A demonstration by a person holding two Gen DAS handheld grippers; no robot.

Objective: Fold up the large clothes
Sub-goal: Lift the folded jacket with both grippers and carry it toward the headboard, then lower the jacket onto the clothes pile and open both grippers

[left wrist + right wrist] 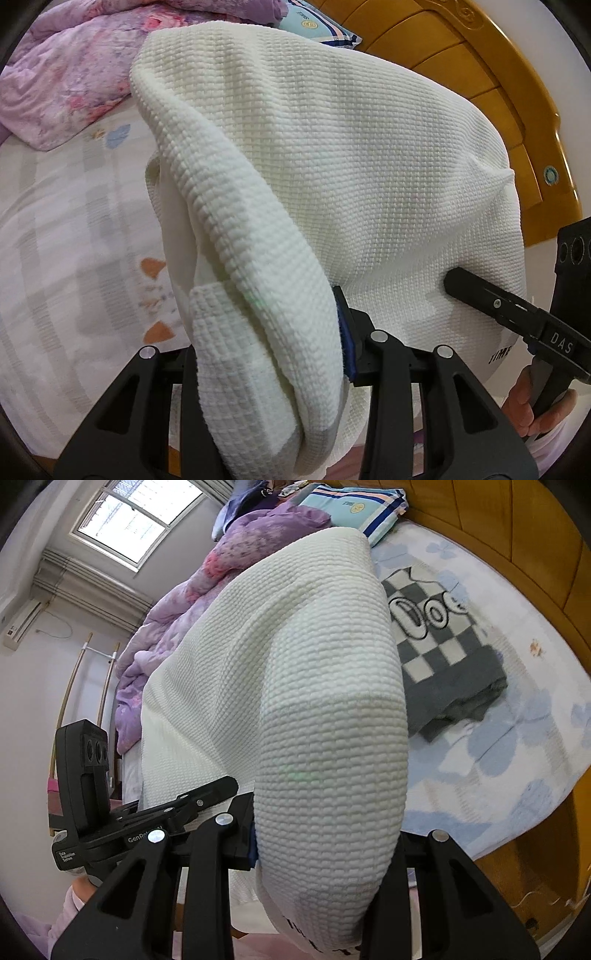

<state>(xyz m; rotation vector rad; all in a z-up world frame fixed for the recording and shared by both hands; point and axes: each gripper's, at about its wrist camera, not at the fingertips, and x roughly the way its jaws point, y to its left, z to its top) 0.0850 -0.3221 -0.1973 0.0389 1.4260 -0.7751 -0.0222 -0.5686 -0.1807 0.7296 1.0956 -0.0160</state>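
Up over the bed [517, 738] we hold a white waffle-knit garment [351, 166], lifted clear of the mattress. Our left gripper [273, 354] is clamped on a thick rolled fold of it, cloth spilling over the fingers. Our right gripper [325, 849] pinches another bunched fold. Behind, near the headboard [517, 524], lies a folded checkered sweater [443, 657].

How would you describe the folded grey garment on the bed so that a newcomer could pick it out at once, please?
Start at the wooden headboard and move down onto the pale floral sheet. Right of the white waffle-knit garment lies the folded grey garment. Its grey-and-white checkerboard with bold outlined letters sets it apart from the purple quilt and striped pillow.
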